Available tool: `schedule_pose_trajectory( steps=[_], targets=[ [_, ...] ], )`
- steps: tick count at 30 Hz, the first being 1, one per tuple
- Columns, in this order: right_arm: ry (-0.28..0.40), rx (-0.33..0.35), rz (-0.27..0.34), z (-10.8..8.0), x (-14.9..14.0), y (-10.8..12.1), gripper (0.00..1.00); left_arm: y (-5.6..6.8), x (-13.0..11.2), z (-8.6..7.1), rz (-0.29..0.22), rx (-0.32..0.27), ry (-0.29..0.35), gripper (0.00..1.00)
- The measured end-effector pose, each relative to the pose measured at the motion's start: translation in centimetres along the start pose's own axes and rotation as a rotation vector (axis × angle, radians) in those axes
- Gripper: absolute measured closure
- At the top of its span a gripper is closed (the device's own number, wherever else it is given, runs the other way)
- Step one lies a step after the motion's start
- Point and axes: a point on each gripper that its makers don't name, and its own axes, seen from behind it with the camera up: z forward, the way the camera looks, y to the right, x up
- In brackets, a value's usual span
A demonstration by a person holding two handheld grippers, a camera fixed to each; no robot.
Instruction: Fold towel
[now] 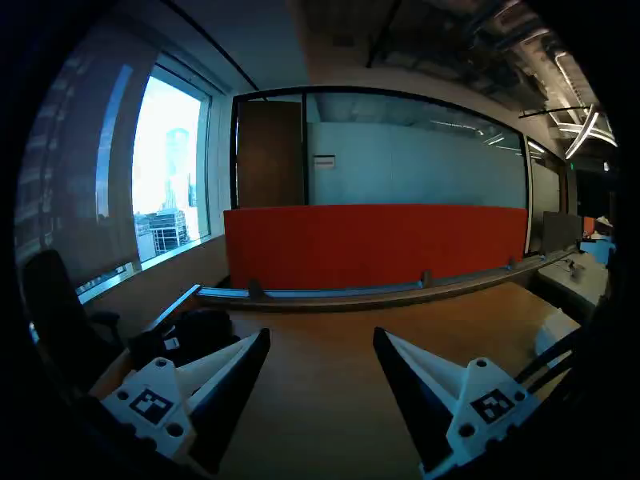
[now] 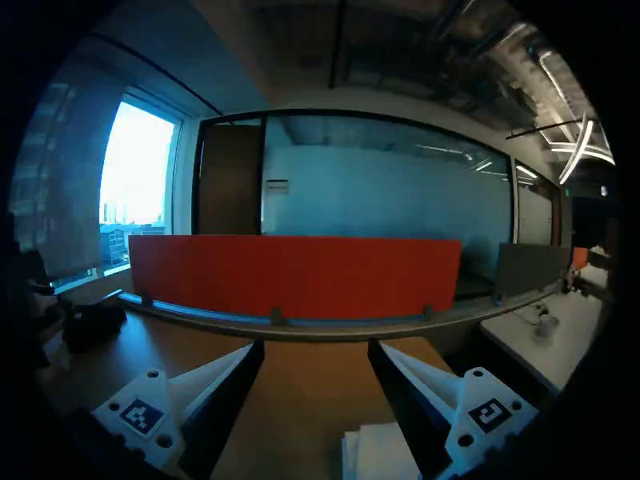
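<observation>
In the left gripper view, our left gripper [image 1: 320,331] holds its two fingers spread wide with nothing between them, over the wooden desk [image 1: 336,384], with one dark bag [image 1: 188,332] off to its left. In the right gripper view, our right gripper [image 2: 314,344] is likewise spread and empty. The one white towel [image 2: 376,452] lies low between its fingers, closer to the right one, so we judge this hand the nearer; we cannot tell the towel's long axis.
</observation>
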Motion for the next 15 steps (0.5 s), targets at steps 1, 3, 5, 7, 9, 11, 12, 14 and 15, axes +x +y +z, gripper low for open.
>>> schedule_pose_trajectory(
  steps=[1,3,5,7,9,11,12,14,15],
  targets=[
    [0.001,0.004,0.006,0.0,0.0,-0.5,0.0,-0.1,0.2,0.1,-0.002,0.002,0.006,0.05],
    [0.004,0.014,0.018,0.2,0.1,-1.5,0.0,-0.2,0.7,0.2,-0.007,0.005,0.02,0.04],
    [0.007,0.023,0.023,0.3,0.1,-2.3,0.0,-0.3,1.0,0.3,-0.011,0.006,0.028,0.04],
    [0.007,0.029,0.024,0.5,0.0,-2.9,0.0,-0.4,1.3,0.3,-0.015,0.007,0.036,0.04],
    [0.004,0.034,0.024,0.6,-0.1,-3.4,0.0,-0.5,1.5,0.3,-0.019,0.009,0.044,0.05],
    [0.004,0.032,0.025,0.7,0.0,-3.7,0.0,-0.5,1.7,0.3,-0.023,0.008,0.051,0.05],
    [0.005,0.032,0.025,0.8,0.1,-3.8,0.0,-0.5,1.8,0.3,-0.026,0.008,0.054,0.04],
    [0.004,0.037,0.026,0.8,0.1,-4.1,0.0,-0.5,1.9,0.2,-0.032,0.007,0.061,0.04],
    [0.004,0.039,0.027,0.9,0.1,-4.2,0.0,-0.5,1.9,0.2,-0.034,0.006,0.065,0.04]
  ],
)
